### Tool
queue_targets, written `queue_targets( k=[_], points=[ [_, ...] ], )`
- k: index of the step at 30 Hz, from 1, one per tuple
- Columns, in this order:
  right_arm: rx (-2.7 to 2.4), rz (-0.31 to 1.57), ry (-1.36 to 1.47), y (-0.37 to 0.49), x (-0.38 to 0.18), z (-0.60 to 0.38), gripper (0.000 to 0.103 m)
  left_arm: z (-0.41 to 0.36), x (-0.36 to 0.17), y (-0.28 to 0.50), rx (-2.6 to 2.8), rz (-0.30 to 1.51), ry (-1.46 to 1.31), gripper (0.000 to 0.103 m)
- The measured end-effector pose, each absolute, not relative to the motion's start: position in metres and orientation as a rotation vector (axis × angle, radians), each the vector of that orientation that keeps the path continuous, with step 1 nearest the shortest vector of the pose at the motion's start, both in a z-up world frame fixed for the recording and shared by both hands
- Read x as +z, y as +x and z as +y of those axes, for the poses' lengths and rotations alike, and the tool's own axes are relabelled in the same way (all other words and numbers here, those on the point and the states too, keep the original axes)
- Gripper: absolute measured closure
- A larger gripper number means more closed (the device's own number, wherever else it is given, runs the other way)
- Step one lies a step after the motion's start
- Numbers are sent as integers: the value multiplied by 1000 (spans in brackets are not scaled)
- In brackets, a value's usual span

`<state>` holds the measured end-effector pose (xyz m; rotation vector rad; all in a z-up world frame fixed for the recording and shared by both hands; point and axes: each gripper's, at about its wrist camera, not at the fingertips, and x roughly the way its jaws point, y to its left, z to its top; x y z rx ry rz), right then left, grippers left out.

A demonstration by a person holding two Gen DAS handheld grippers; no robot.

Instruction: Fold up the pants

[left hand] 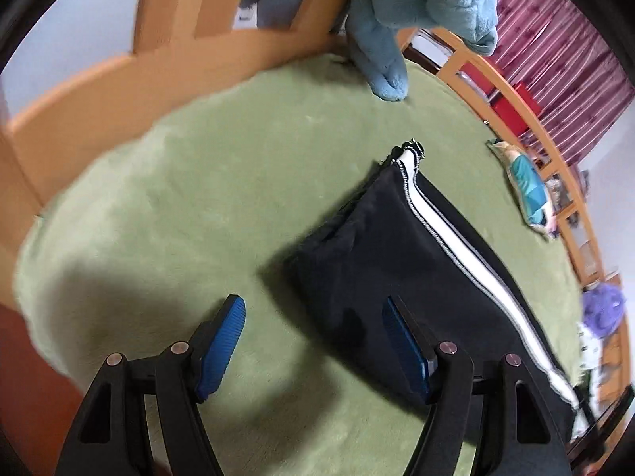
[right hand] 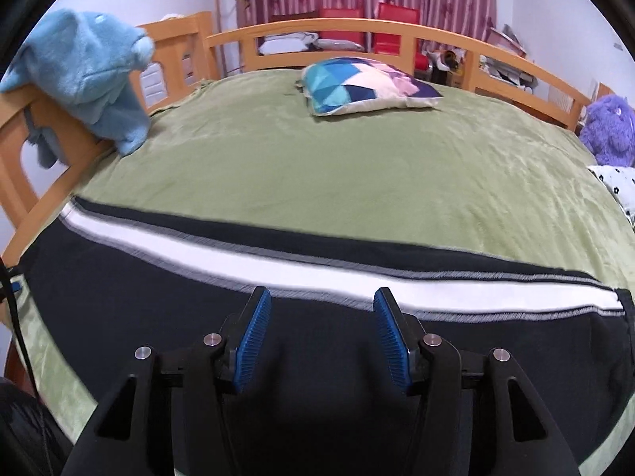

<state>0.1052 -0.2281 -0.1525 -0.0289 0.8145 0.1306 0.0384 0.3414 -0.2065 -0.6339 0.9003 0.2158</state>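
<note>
Black pants (left hand: 369,246) with a white side stripe lie flat on the green bed cover (left hand: 206,182), reaching from the middle toward the lower right in the left wrist view. My left gripper (left hand: 315,309) hovers open over the pants' near left edge, with nothing between its blue pads. In the right wrist view the same pants (right hand: 317,357) stretch across the whole width, the white stripe (right hand: 278,265) running along their far side. Above the black cloth my right gripper (right hand: 322,297) stands open, and the pads hold nothing.
A wooden bed rail (right hand: 357,27) runs around the bed. A blue plush toy (right hand: 87,75) hangs over the rail at the left. A patterned pillow (right hand: 365,83) lies at the far side, and a purple plush (right hand: 611,123) sits at the right. Green cover lies beyond the pants.
</note>
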Motion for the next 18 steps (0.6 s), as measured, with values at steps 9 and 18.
queue_targets(
  k=[9, 18],
  points=[
    [56, 842, 97, 43, -166, -229, 50, 334, -224, 75, 216, 872, -646, 43],
    [57, 849, 197, 39, -168, -251, 50, 301, -156, 70, 238, 752, -481, 88]
  ],
)
